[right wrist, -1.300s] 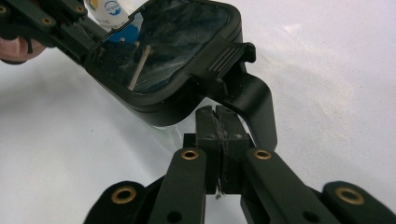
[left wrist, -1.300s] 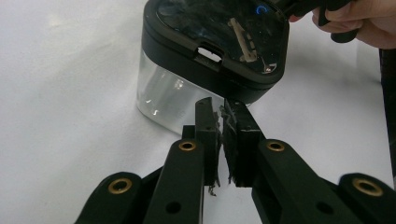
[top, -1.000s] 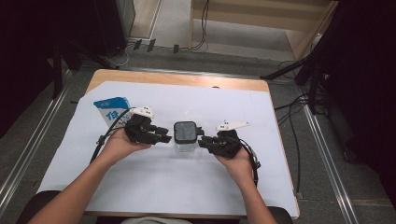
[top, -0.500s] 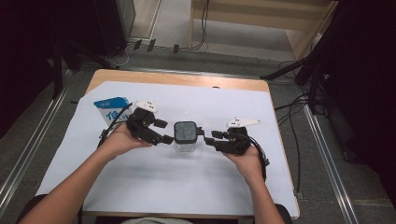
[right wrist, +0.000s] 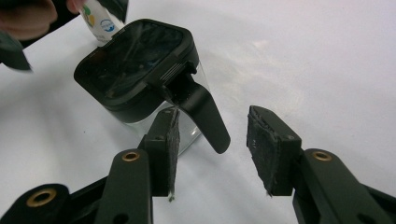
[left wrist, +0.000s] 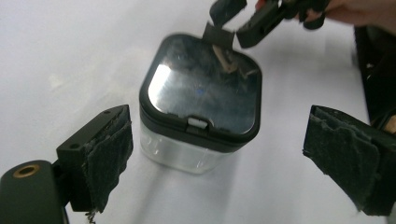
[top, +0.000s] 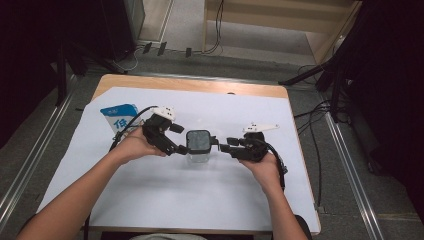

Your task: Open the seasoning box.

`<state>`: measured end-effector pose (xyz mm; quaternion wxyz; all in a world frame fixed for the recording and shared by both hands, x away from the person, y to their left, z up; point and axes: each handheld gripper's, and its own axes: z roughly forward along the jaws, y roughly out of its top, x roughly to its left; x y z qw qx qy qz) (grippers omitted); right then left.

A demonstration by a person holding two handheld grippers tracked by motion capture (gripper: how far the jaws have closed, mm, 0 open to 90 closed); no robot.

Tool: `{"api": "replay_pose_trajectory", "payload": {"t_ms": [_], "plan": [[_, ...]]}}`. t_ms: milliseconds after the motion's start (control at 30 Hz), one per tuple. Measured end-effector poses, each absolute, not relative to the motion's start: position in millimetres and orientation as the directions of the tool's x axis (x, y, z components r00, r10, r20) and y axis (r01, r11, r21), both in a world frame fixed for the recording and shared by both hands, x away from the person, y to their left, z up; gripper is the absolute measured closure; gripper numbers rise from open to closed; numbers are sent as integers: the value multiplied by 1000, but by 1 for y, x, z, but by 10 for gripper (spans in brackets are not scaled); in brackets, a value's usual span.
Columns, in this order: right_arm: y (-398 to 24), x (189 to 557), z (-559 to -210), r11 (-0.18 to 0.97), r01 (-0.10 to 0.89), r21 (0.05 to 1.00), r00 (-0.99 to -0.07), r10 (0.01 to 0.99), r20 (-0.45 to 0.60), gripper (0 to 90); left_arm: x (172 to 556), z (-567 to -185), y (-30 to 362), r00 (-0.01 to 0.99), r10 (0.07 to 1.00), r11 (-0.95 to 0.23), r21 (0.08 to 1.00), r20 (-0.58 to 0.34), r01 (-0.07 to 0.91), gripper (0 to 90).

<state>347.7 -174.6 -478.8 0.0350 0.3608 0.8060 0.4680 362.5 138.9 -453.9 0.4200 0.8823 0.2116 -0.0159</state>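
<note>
A small clear container (top: 199,142) with a black square lid stands mid-table on the white sheet. My left gripper (top: 180,140) is at its left side. In the left gripper view the jaws (left wrist: 229,156) stand wide open on either side of the container (left wrist: 201,98), clear of it, and they have just been opening. My right gripper (top: 220,144) is at the container's right. Its jaws (right wrist: 217,149) are open and have just been opening. The lid's black latch flap (right wrist: 201,116) hangs down between them, close to the left pad, unpressed.
A blue and white packet (top: 120,117) lies at the back left, behind the left hand. The white sheet (top: 200,200) covers most of the wooden table (top: 190,85). Cables trail from both grippers.
The left jaws have spread wide around the container. The right hand has drawn back a little to the right, and its jaws have parted.
</note>
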Motion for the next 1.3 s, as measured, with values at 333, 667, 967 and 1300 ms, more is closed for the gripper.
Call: {"api": "replay_pose_trajectory", "payload": {"t_ms": [333, 667, 967, 1300], "plan": [[-173, 351, -480, 306, 553, 775, -738, 612, 285, 576, 367, -473, 134, 898, 379, -551, 725, -225, 414, 144], [-168, 351, -483, 325, 559, 763, -742, 606, 285, 582, 369, -482, 128, 908, 355, -537, 746, -224, 394, 148], [-165, 353, -486, 332, 565, 755, -745, 599, 294, 596, 370, -483, 127, 914, 346, -530, 759, -213, 378, 150], [-169, 352, -481, 319, 568, 759, -738, 606, 297, 872, 370, -482, 129, 917, 340, -541, 755, -207, 371, 158]]}}
